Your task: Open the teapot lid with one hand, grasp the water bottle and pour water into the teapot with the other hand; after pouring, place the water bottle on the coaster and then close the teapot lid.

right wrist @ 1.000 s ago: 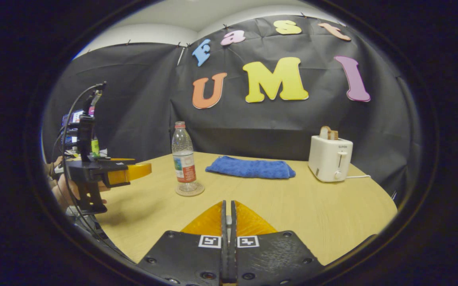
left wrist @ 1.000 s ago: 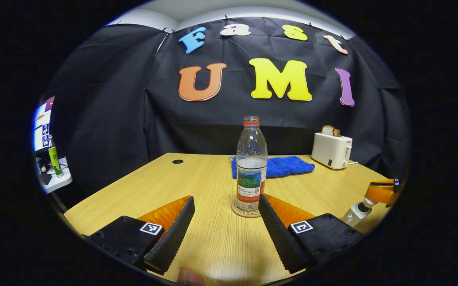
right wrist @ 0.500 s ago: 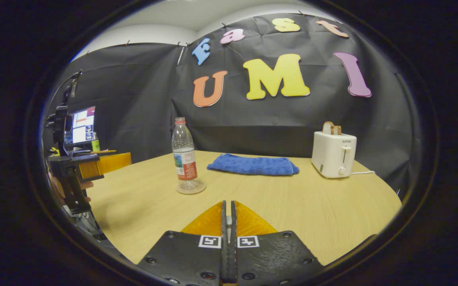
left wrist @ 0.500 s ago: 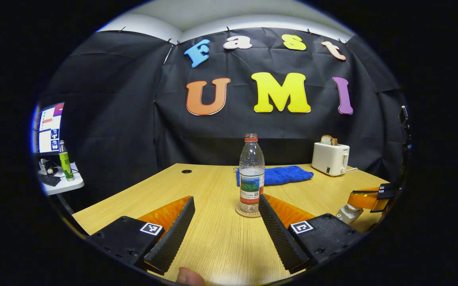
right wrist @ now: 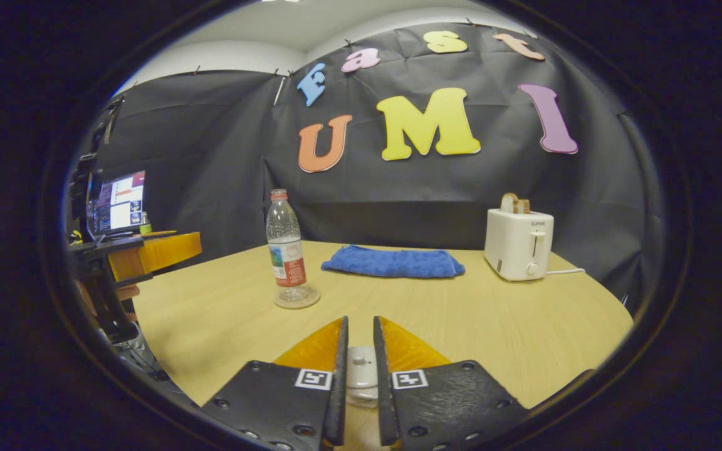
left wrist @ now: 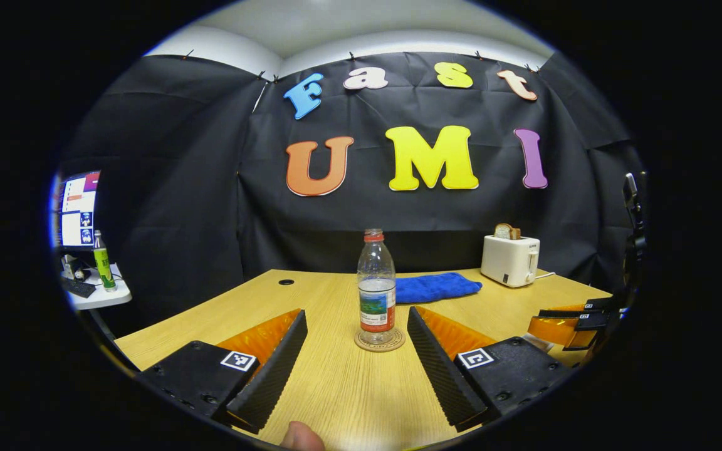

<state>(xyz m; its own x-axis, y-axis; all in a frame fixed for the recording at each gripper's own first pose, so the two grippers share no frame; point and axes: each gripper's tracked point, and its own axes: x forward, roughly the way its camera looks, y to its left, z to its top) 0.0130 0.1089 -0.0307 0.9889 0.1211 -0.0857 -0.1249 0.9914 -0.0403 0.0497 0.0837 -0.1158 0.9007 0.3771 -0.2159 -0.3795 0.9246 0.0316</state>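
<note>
**Bottle on the coaster, both grippers drawn back**

In the left gripper view, the left gripper [left wrist: 356,351] is held low over the wooden table [left wrist: 336,401] with its two fingers spread wide apart, and nothing is held between them. A fingertip [left wrist: 301,436] of the person is seen at the very bottom edge. Just beyond the finger ends, between them, the water bottle [left wrist: 376,289] is standing upright on the round coaster [left wrist: 380,341]; it is not touched by either finger. The bottle is partly filled and a red cap is seen on it. At the right edge of this view, the right gripper [left wrist: 565,326] is seen from the side, near the table edge.

In the right gripper view, the right gripper [right wrist: 356,369] is parted only by a narrow gap. In this gap a small white knob [right wrist: 361,369] is seen, most likely the teapot lid; whether it is touched by the fingers cannot be told. The left gripper [right wrist: 148,250] is seen at the left edge.

Farther back a blue towel [right wrist: 392,263] is lying flat on the table, and to its right a white toaster [right wrist: 517,244] with bread in its slot is placed near the black wall. Off the table, at the left, a monitor [left wrist: 78,210] and a green bottle [left wrist: 103,263] are seen on a small side stand.
</note>
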